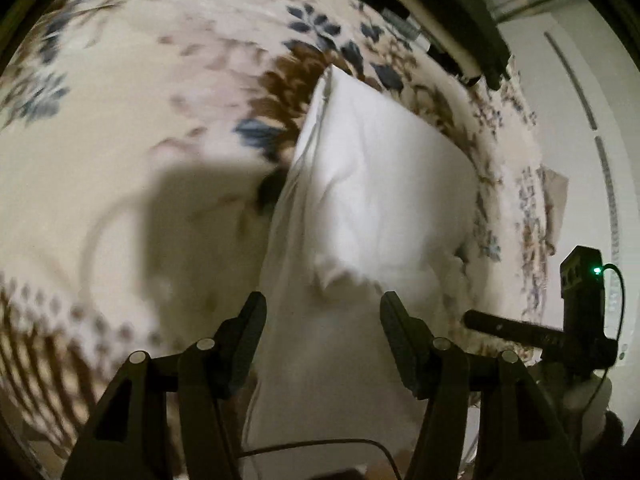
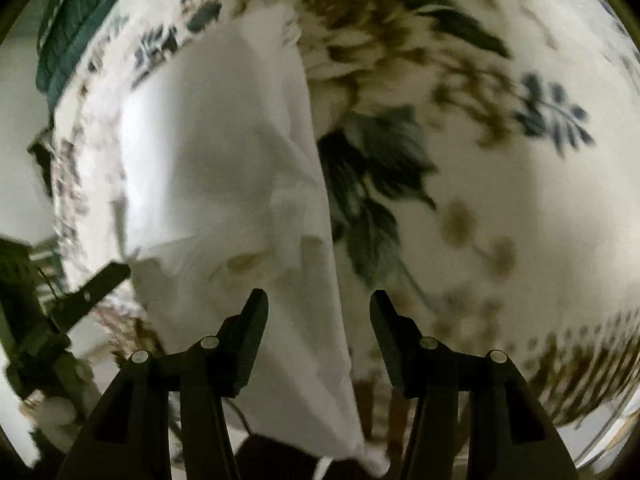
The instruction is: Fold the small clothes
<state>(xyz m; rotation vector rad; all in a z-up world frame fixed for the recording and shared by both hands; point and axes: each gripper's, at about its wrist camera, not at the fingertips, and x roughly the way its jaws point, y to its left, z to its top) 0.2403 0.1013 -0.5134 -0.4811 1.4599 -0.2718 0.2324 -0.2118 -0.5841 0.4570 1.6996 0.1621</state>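
A white garment (image 1: 372, 192) lies folded on a floral bedspread (image 1: 132, 92), stretching away from the camera. My left gripper (image 1: 323, 312) is open, its fingers standing apart just above the cloth's near end. In the right wrist view the same white garment (image 2: 224, 184) lies left of centre on the floral bedspread (image 2: 500, 208). My right gripper (image 2: 319, 308) is open over the garment's right edge, holding nothing. The other gripper (image 1: 576, 320) shows at the right of the left wrist view, and at the left edge of the right wrist view (image 2: 72, 304).
A dark green folded cloth (image 2: 68, 28) lies beyond the bed's edge at upper left. A dark long object (image 1: 444, 12) lies at the far end of the bed. A white floor or wall (image 1: 592, 92) lies to the right. Both views are motion-blurred.
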